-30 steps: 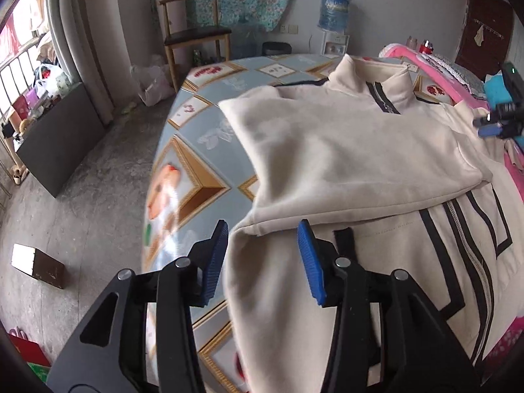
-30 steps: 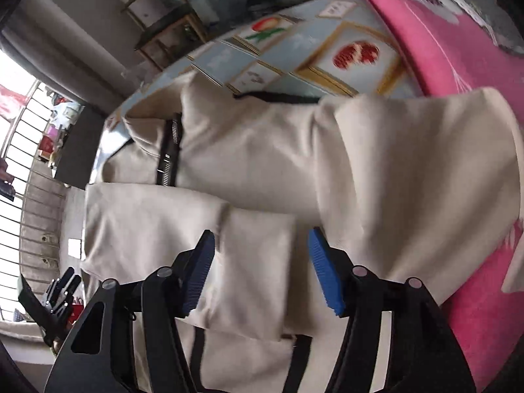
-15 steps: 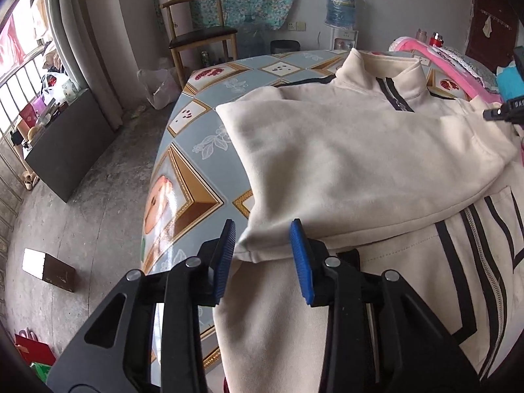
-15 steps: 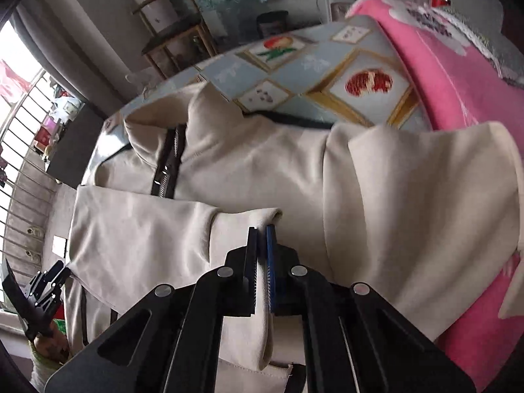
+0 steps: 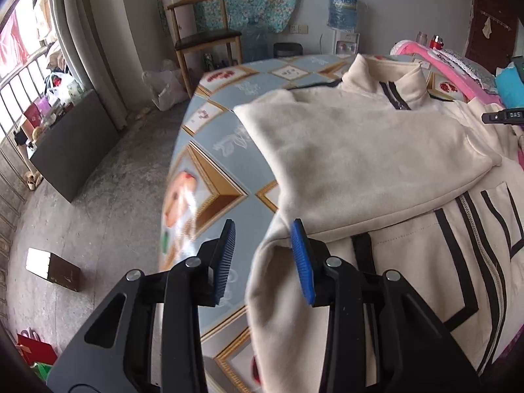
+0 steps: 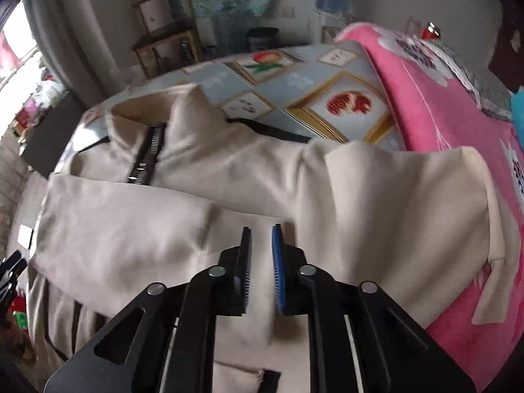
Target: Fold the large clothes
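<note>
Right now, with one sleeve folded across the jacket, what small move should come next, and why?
Probably close the left gripper on the jacket edge at the table side. Its jaws stand open beside that edge, holding nothing. The right gripper is opening over the cloth, gripping nothing, and the other sleeve still lies out over the pink blanket.

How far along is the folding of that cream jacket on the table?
Roughly the early middle. Done: one sleeve already lies folded across the chest of the jacket. In hand: the right gripper, jaws opening, hangs over that sleeve's cuff, gripping nothing; the left gripper straddles the jacket's side edge without pinching. Left: the other sleeve is still spread out, and the body is unfolded.
</note>
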Demonstrator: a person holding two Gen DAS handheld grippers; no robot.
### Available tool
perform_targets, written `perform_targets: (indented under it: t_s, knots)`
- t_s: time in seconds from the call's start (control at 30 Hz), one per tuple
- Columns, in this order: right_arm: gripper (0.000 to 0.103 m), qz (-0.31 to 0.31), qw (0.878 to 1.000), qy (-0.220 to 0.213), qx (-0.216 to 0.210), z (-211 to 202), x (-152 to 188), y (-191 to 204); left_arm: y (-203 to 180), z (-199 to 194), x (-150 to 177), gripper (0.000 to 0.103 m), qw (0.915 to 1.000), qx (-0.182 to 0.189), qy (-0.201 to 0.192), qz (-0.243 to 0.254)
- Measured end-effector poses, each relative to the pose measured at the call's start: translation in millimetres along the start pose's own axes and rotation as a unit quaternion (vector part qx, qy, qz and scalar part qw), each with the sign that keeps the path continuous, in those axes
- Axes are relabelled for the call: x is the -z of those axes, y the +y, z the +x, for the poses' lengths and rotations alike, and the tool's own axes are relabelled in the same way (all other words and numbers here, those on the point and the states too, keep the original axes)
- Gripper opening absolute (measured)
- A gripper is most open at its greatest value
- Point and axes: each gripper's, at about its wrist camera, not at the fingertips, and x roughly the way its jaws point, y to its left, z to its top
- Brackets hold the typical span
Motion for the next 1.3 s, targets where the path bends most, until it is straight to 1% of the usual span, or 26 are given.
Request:
perform_targets:
  t_s: [0.03, 0.1, 0.17, 0.23, 0.27, 0.3, 0.33, 0.37, 0.43, 0.47, 0.53, 0.6, 0.63, 0.77, 0.8, 0.83, 0.9, 0.97, 1.0, 1.03, 1.1, 1.17, 1.2, 1.3]
  knots:
    - [0.042, -0.020, 1.000, -0.003, -0.011, -4, 6, 12, 3, -5, 0, 0.034, 1.0000, -0.001, -0.003, -0.001]
    - [0.043, -0.052, 0.998, 0.018, -0.028, 2, 20, 31, 9, -11, 0, 0.035, 1.0000, 0.003, -0.002, -0.008]
    - [0.043, -0.075, 0.996, 0.052, -0.018, 21, 37, 43, 15, -14, 1, 0.036, 0.9996, 0.012, 0.005, -0.025]
    - [0.043, -0.088, 0.993, 0.080, 0.002, 41, 52, 45, 21, -18, 2, 0.043, 0.9986, 0.024, 0.013, -0.045]
    - [0.043, -0.089, 0.994, 0.066, 0.001, 37, 52, 44, 23, -21, 1, 0.043, 0.9981, 0.029, 0.015, -0.051]
    - [0.043, -0.083, 0.994, 0.072, 0.003, 35, 51, 43, 24, -25, -2, 0.044, 0.9978, 0.033, 0.016, -0.055]
    - [0.043, -0.070, 0.995, 0.075, 0.000, 31, 49, 41, 25, -28, -4, 0.047, 0.9978, 0.033, 0.015, -0.055]
    - [0.043, -0.056, 0.996, 0.068, -0.017, 23, 44, 39, 24, -34, -10, 0.050, 0.9982, 0.032, 0.012, -0.050]
    - [0.044, -0.051, 0.996, 0.057, -0.042, 11, 36, 42, 20, -43, -22, 0.062, 0.9987, 0.033, 0.002, -0.038]
    - [0.044, -0.052, 0.997, 0.051, -0.042, 8, 32, 45, 16, -46, -31, 0.065, 0.9990, 0.035, -0.003, -0.027]
    - [0.051, -0.057, 0.996, 0.046, -0.041, 10, 25, 54, 5, -44, -45, 0.075, 0.9991, 0.040, 0.001, -0.009]
    - [0.054, -0.062, 0.996, 0.048, -0.042, 23, 19, 60, -12, -33, -60, 0.082, 0.9982, 0.058, 0.012, 0.007]
    - [0.055, -0.066, 0.996, 0.051, -0.039, 29, 19, 63, -22, -22, -65, 0.083, 0.9976, 0.065, 0.016, 0.017]
    - [0.056, -0.085, 0.994, 0.071, -0.013, 60, 28, 72, -58, 27, -70, 0.083, 0.9973, 0.046, 0.031, 0.049]
    - [0.059, -0.092, 0.994, 0.059, -0.013, 59, 30, 74, -67, 40, -70, 0.083, 0.9966, 0.047, 0.037, 0.057]
    - [0.059, -0.097, 0.993, 0.060, -0.012, 60, 31, 75, -73, 49, -69, 0.083, 0.9960, 0.047, 0.041, 0.064]
    - [0.059, -0.085, 0.994, 0.065, -0.018, 52, 31, 72, -89, 66, -68, 0.083, 0.9949, 0.043, 0.053, 0.073]
    - [0.060, -0.072, 0.995, 0.056, -0.043, 35, 30, 69, -97, 75, -68, 0.083, 0.9943, 0.049, 0.058, 0.074]
    - [0.063, -0.069, 0.995, 0.049, -0.048, 27, 30, 66, -102, 77, -69, 0.083, 0.9940, 0.055, 0.058, 0.075]
    - [0.070, -0.065, 0.996, 0.040, -0.045, 18, 30, 62, -105, 79, -69, 0.083, 0.9937, 0.057, 0.057, 0.077]
    - [0.075, -0.056, 0.997, 0.030, -0.040, 8, 32, 53, -112, 86, -68, 0.083, 0.9932, 0.057, 0.061, 0.081]
    - [0.075, -0.037, 0.998, 0.033, -0.040, 3, 35, 39, -114, 94, -66, 0.084, 0.9926, 0.058, 0.072, 0.078]
    - [0.075, -0.020, 0.999, 0.032, -0.036, -2, 37, 28, -113, 93, -66, 0.088, 0.9939, 0.057, 0.066, 0.069]
    - [0.075, 0.016, 1.000, 0.018, -0.019, -19, 36, -6, -105, 99, -65, 0.093, 0.9939, 0.069, 0.072, 0.047]
